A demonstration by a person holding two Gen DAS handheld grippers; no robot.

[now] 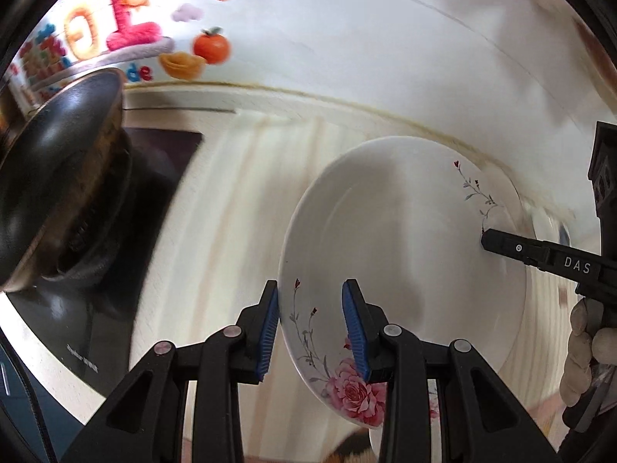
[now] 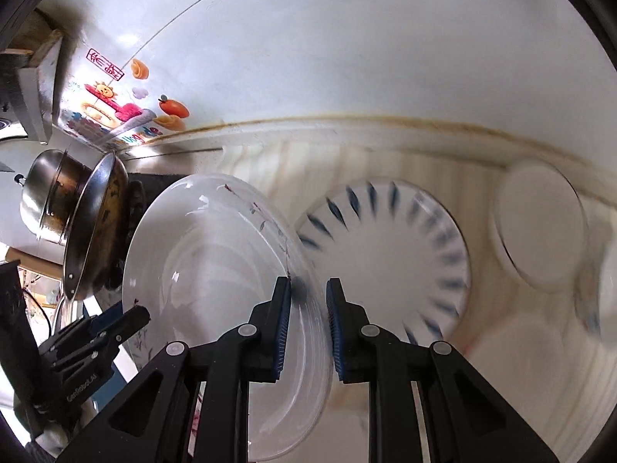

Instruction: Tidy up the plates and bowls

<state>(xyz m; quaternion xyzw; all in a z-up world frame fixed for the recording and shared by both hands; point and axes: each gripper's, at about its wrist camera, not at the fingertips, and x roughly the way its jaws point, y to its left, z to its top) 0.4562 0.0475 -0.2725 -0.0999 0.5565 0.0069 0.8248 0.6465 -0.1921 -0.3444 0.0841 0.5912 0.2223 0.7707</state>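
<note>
A white plate with pink roses (image 1: 405, 239) is held tilted above the pale wooden counter. My left gripper (image 1: 310, 328) straddles its near rim, the blue pads apart with a gap on the inner side. My right gripper (image 2: 308, 324) straddles the opposite rim of the same plate (image 2: 216, 270), pads close to the rim; its finger also shows in the left wrist view (image 1: 501, 243). A white plate with blue dashes (image 2: 389, 258) lies on the counter beyond, and a plain white dish (image 2: 540, 223) lies to the right.
A dark wok (image 1: 58, 177) sits on a black stove (image 1: 115, 270) at the left, with a steel pot (image 2: 46, 200) behind it. A white wall with colourful stickers (image 1: 127, 31) runs along the back of the counter (image 1: 246, 208).
</note>
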